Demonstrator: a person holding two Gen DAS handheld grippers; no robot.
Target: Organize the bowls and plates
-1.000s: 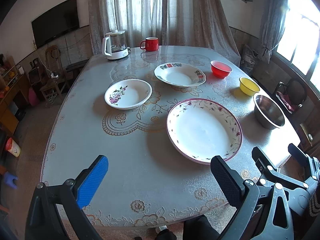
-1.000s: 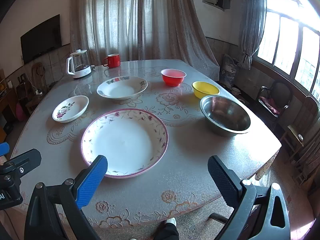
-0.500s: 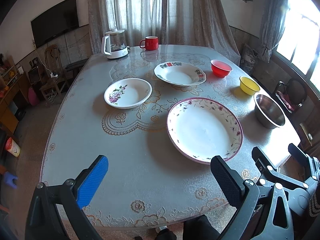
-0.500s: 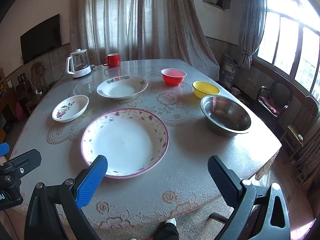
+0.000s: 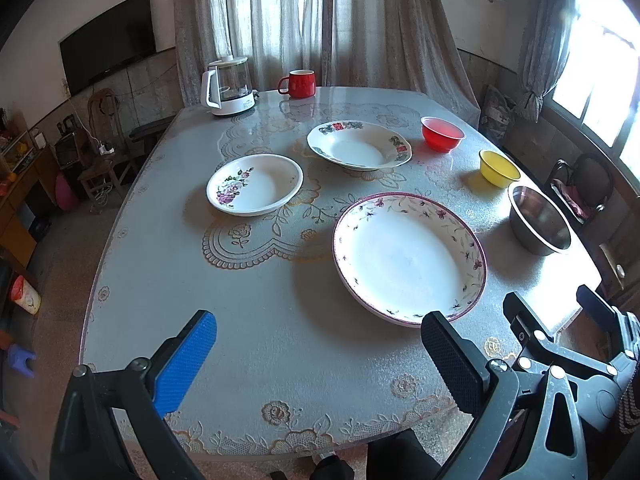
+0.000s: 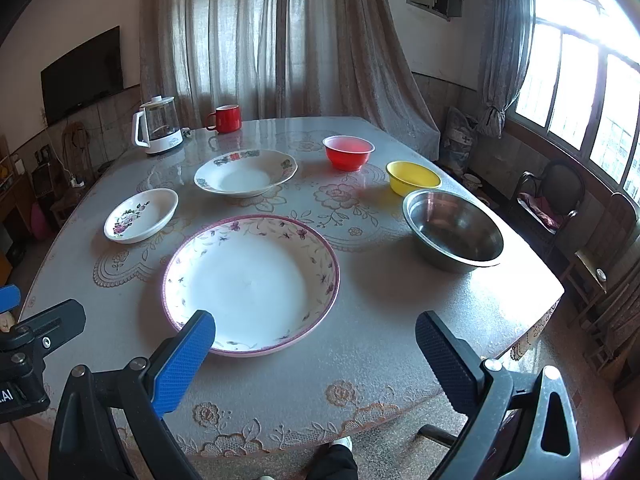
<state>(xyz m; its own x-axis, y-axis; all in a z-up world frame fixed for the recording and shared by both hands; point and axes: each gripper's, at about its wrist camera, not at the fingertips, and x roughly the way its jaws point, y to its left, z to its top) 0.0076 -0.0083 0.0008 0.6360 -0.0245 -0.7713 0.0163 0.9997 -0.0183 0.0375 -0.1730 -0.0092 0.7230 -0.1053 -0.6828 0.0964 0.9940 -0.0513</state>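
- My left gripper (image 5: 320, 356) has its blue and black fingers (image 5: 186, 358) spread wide with nothing between them, hovering over the near edge of the round table with the lace-patterned cover (image 5: 256, 320).
- My right gripper (image 6: 316, 354) is spread just as wide and holds nothing; its blue finger (image 6: 184, 356) overlaps the near rim of the large white plate with a pink floral border (image 6: 252, 280) in view, though I cannot tell whether it touches.
- Left of that plate sits a small white dish with a purple flower print (image 6: 140, 216), well apart from it.
- Behind it lies a deep white plate with a red and green patterned rim (image 6: 246, 176).
- On the right side stand a red plastic bowl (image 6: 348, 152), a yellow bowl (image 6: 412, 178) and a large stainless steel bowl (image 6: 452, 228); the yellow one is just beside the steel one.
- At the far edge are a glass kettle with a white handle (image 6: 158, 124) and a red mug (image 6: 226, 118).
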